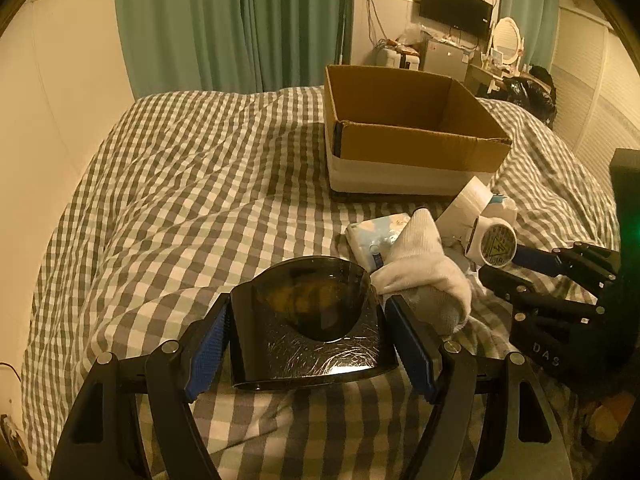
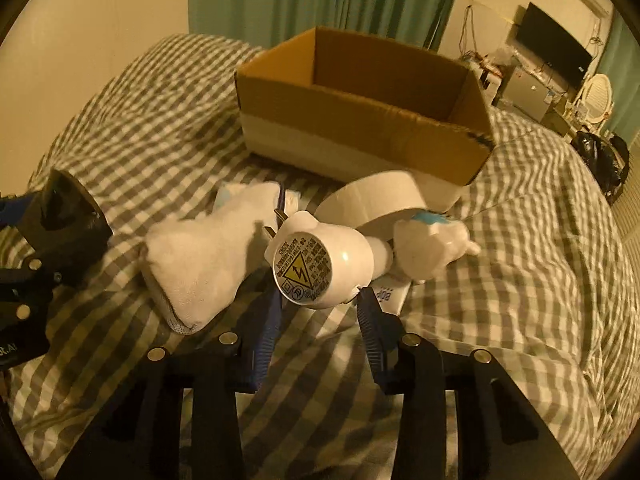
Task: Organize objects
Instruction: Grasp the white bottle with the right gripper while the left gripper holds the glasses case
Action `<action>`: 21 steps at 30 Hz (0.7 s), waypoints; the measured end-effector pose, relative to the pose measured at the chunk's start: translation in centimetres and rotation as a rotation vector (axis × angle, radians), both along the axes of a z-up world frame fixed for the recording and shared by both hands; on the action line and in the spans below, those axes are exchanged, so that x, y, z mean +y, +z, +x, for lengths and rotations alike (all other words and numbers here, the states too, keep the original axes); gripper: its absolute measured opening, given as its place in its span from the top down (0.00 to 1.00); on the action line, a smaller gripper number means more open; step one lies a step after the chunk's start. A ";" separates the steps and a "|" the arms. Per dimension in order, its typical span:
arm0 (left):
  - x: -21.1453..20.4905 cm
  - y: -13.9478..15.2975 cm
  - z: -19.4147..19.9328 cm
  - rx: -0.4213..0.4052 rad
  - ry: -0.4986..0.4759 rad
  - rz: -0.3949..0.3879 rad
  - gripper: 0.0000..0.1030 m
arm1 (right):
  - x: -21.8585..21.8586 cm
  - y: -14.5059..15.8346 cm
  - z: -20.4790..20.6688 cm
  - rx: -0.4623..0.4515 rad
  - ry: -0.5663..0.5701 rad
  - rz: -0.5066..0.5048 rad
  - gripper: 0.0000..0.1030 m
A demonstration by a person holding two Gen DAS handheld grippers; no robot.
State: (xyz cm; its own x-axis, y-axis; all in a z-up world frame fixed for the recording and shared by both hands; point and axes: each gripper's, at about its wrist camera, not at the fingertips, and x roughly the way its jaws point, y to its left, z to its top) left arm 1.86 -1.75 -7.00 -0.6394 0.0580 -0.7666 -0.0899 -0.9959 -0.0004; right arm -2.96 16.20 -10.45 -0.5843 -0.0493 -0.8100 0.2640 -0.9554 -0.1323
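Observation:
My left gripper [image 1: 308, 340] is shut on a glossy black case with a curved dark lid [image 1: 308, 320], held just above the checked bedspread; the case also shows at the left edge of the right wrist view [image 2: 64, 216]. My right gripper [image 2: 320, 304] is shut on a white plug-in device with a yellow warning label [image 2: 320, 268], also seen in the left wrist view [image 1: 494, 242]. An open cardboard box [image 1: 412, 148] [image 2: 360, 120] stands on the bed beyond both. A white sock [image 1: 424, 276] [image 2: 208, 264] lies between the grippers.
A roll of white tape [image 2: 372, 200], a tissue packet [image 1: 376, 236] and a small white bottle with a blue label [image 2: 432, 248] lie in front of the box. The checked bedspread [image 1: 200, 184] stretches left. A wall runs on the left; curtains, a TV and a desk stand behind.

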 end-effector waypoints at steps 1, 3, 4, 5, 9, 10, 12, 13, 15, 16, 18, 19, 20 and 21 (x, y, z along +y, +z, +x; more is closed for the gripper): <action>0.1 0.2 0.2 0.008 0.000 -0.004 0.24 | 0.0 0.2 0.1 0.012 -0.002 -0.005 0.63; 0.2 0.8 0.6 0.022 -0.002 -0.007 0.24 | 0.1 0.8 0.5 0.029 -0.005 -0.014 0.65; 0.2 1.0 0.7 0.029 -0.002 -0.007 0.24 | 0.2 1.2 0.6 0.038 -0.005 -0.020 0.75; 0.2 1.3 0.8 0.035 -0.003 -0.006 0.24 | 0.2 1.5 0.7 0.048 -0.005 -0.028 0.90; 0.5 2.0 1.3 0.053 -0.010 -0.006 0.24 | 0.3 2.2 1.2 0.048 0.004 -0.020 0.99; 0.6 2.0 1.4 0.053 -0.011 -0.008 0.24 | 0.4 2.2 1.2 0.046 0.005 -0.032 0.99; 0.7 2.0 1.3 0.052 -0.011 -0.012 0.24 | 0.7 2.1 1.1 0.038 0.019 -0.046 0.95; 0.7 2.0 1.2 0.050 -0.011 -0.013 0.24 | 0.6 2.0 0.8 0.032 0.029 -0.044 0.80; 0.7 1.8 1.0 0.044 -0.010 -0.014 0.24 | 0.4 1.9 0.4 0.037 0.042 -0.032 0.53; 0.7 1.6 0.9 0.041 -0.009 -0.014 0.24 | 0.2 1.8 0.1 0.037 0.056 -0.027 0.50; 0.6 1.3 0.4 0.030 -0.006 -0.014 0.24 | -0.6 1.4 -0.7 0.025 0.088 0.013 0.50; 0.5 1.1 0.2 0.025 -0.005 -0.013 0.24 | -1.0 1.1 -1.2 0.011 0.102 0.034 0.50; 0.5 0.9 0.1 0.020 -0.004 -0.013 0.24 | -1.3 0.7 -1.7 -0.004 0.120 0.053 0.50; 0.4 0.7 -0.3 0.014 -0.003 -0.013 0.24 | -1.7 0.4 -2.2 -0.014 0.134 0.061 0.49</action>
State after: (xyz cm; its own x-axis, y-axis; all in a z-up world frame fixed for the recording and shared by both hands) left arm 1.61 -1.36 -6.26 -0.6498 0.0500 -0.7585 -0.0927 -0.9956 0.0137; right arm -5.13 14.55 -10.08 -0.5641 -0.0768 -0.8221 0.3914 -0.9016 -0.1843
